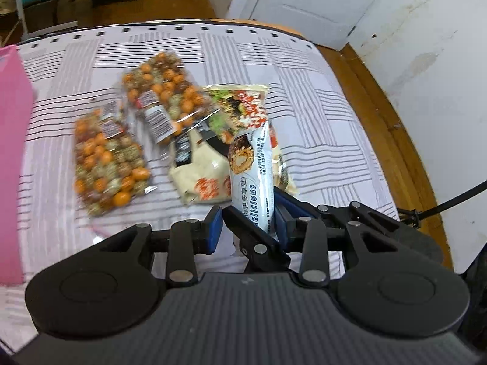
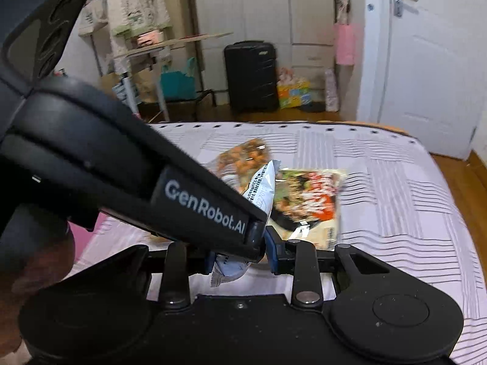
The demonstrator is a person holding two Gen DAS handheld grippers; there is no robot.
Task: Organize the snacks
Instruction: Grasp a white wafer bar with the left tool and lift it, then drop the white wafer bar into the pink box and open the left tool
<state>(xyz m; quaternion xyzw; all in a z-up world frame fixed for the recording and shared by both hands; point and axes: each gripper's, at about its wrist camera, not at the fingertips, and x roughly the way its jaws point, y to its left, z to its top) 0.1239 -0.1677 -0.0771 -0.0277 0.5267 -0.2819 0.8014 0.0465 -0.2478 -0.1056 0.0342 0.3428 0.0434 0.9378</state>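
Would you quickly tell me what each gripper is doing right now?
Left gripper: shut on the white-blue snack packet.
Right gripper: shut on the same white-blue snack packet, at its other end.

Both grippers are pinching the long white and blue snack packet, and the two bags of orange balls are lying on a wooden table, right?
Not a wooden table: in the left wrist view the two bags of orange balls lie on a striped bedsheet. The rest is right.

a black suitcase (image 2: 251,76) stands before pale wardrobes (image 2: 261,15), beside a white door (image 2: 426,60) and wooden floor (image 1: 380,106).
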